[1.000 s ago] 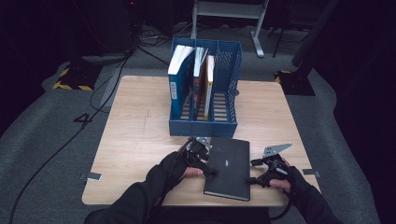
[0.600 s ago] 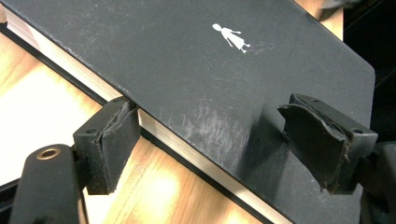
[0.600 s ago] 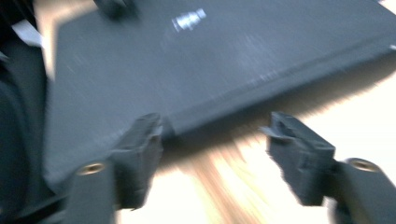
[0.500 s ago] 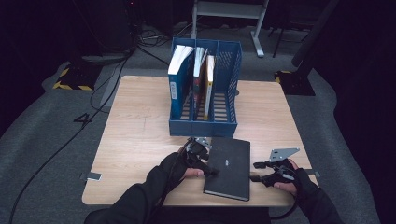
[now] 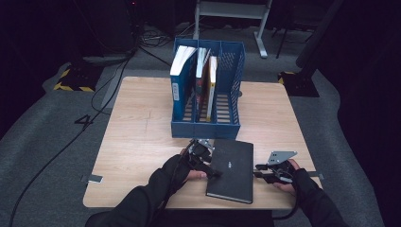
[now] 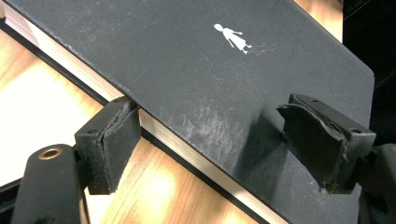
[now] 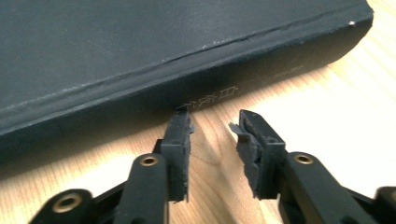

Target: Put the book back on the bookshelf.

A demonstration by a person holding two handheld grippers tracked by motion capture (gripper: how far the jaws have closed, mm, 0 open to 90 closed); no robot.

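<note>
High view: a flat black hardcover book [image 5: 231, 170] lies on the light wooden table [image 5: 137, 142] at 6 o'clock of the blue plastic file rack [image 5: 208, 90], the left gripper [image 5: 204, 158] at its 9 o'clock edge, the right gripper [image 5: 265, 174] at 3 o'clock. Left gripper view: jaws spread wide, straddling the book's page edge, one pad over the cover, one beside the pages. Right gripper view: jaws, just closing, stand narrowly apart with nothing between, tips just short of the spine.

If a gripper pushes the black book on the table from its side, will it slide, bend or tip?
The black book lies flat on the table, so it will probably slide, not tip. Its hard cover and thick page block suggest it stays stiff and is fairly heavy. The scuffed matte cover looks not very slippery for the left gripper straddling its edge.
</note>
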